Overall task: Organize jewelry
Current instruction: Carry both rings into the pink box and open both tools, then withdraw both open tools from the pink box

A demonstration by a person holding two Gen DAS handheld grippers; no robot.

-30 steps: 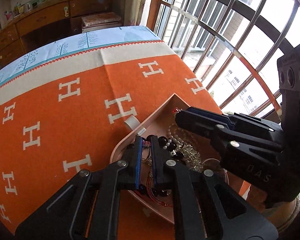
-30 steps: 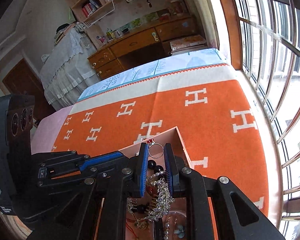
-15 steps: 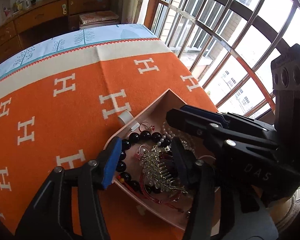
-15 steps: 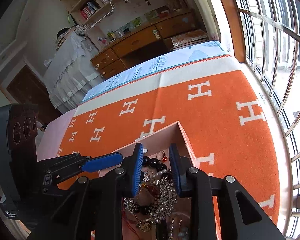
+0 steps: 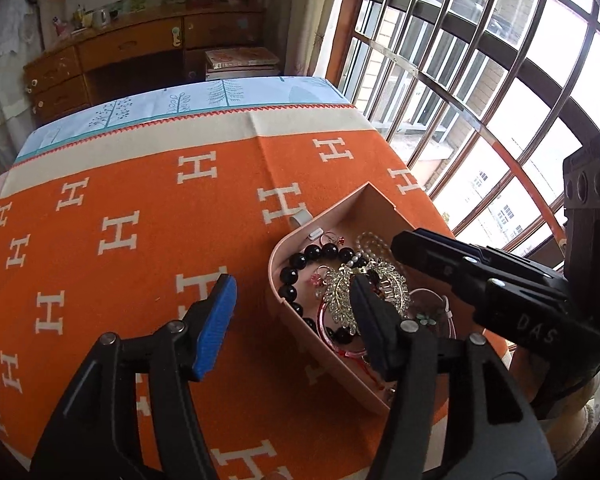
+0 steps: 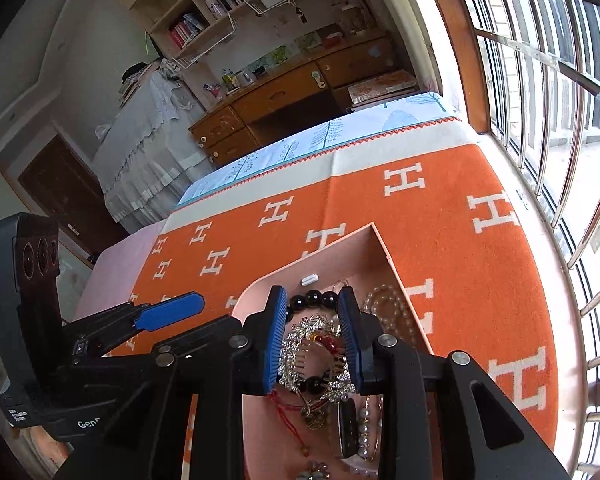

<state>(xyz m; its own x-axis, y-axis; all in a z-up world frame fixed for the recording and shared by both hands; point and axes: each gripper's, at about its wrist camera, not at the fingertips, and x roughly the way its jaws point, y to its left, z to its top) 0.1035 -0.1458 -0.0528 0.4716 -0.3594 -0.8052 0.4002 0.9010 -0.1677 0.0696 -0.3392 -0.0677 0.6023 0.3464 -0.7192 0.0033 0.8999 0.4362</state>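
Observation:
A pink tray [image 5: 278, 248] holds a heap of jewelry: a silver rhinestone leaf hair comb [image 5: 342, 298], a black bead bracelet [image 5: 296, 270], a pearl strand [image 5: 374, 240] and a red cord. My left gripper [image 5: 294, 292] is wide open, straddling the tray's near-left wall, holding nothing. My right gripper [image 6: 312, 306] is open above the tray [image 6: 260, 284], its blue pads on either side of the hair comb [image 6: 296, 350], not clamping it. The black beads [image 6: 312, 299] and pearls [image 6: 388, 312] lie beyond it.
An orange blanket with white H marks [image 5: 120, 232] covers the table. A barred window [image 5: 480, 60] runs along the right edge. A wooden desk [image 5: 132, 52] and bookshelves [image 6: 228, 0] stand beyond the far end.
Both grippers have opened, the left from shut to wide open. Both have drawn back and up from the jewelry heap, and the hair comb lies free in the tray.

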